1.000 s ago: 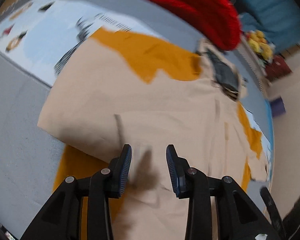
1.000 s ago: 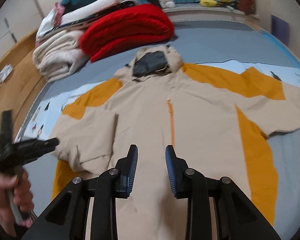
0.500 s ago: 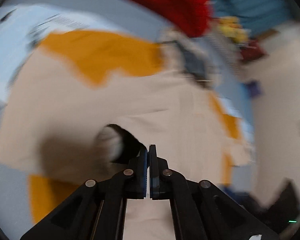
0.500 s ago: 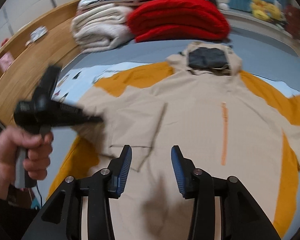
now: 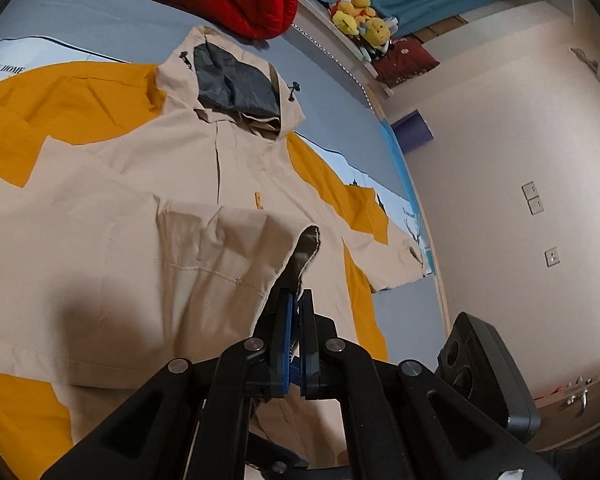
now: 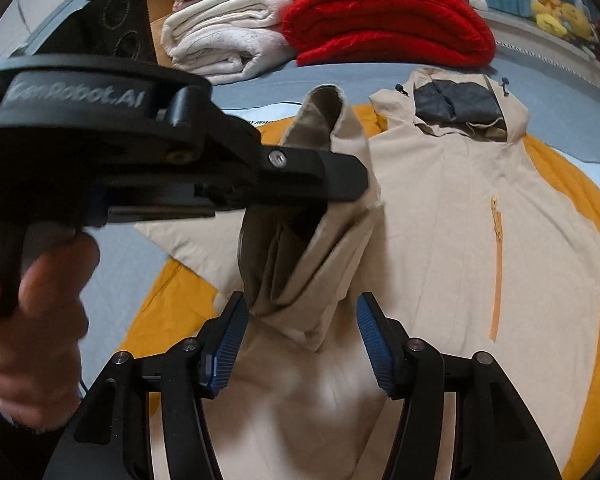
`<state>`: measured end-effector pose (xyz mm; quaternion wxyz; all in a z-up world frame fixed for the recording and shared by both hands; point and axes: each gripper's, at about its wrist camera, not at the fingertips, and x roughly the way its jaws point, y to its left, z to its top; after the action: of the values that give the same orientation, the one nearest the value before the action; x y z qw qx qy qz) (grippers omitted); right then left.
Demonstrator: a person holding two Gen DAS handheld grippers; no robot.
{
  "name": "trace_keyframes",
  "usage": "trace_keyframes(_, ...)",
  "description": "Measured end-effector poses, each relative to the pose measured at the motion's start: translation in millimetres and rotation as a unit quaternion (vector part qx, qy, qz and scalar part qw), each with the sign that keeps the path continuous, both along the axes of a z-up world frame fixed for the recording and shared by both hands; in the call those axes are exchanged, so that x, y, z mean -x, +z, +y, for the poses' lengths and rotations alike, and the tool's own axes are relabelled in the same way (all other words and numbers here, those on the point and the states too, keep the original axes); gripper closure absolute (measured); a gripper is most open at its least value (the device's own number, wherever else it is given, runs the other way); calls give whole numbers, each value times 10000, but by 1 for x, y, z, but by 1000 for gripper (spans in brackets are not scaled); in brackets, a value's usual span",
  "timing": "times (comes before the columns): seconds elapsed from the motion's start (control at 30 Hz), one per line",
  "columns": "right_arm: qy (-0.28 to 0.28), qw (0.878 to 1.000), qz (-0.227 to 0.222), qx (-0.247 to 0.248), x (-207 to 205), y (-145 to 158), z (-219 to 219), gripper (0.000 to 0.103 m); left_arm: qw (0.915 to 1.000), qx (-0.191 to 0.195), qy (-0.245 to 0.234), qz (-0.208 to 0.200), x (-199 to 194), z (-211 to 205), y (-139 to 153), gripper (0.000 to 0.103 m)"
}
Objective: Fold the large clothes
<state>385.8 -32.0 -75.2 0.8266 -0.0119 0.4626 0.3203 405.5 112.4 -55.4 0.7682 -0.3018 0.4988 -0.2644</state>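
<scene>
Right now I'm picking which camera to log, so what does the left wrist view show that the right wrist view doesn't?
Only the left wrist view: the left gripper shut on the jacket cuff, plus wall sockets.

Only the right wrist view: the right gripper, whose jaws have just been opening, the person's hand, and folded white towels.

Both: the beige and orange jacket, red blanket and yellow plush toys.

The black left gripper (image 6: 352, 184) has "GenRobot.AI" in grey letters on its side, at ten o'clock. The bed sheet (image 5: 4, 68) says "FASHION HOME" at nine o'clock, partly cut off.
</scene>
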Motion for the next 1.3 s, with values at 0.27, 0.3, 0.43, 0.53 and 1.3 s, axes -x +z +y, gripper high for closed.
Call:
trace_keyframes(0.27, -661, 9977, -42, 110, -14, 0, -22, 85, 9990, -33, 406, -188, -5, 21, 10, 103)
trace_keyframes(0.3, -822, 9965, -59, 118, -18, 1, -28, 86, 9979, -40, 605, -236, -6, 31, 13, 103)
trace_keyframes(0.43, -1652, 9862, -92, 60, -43, 9, -72, 90, 9829, -552, 1723, -332, -5, 79, 22, 103)
trace_keyframes(0.53, -2221, 9749, -165, 72, -65, 16, -112, 91, 9643, -1071, 2408, -243, 0, 112, 21, 103)
trace_keyframes(1.3, -3792, 9221, 754, 179, -123, -13, -260, 83, 9179, -3317, 1559, 1523, -22, 86, -94, 78)
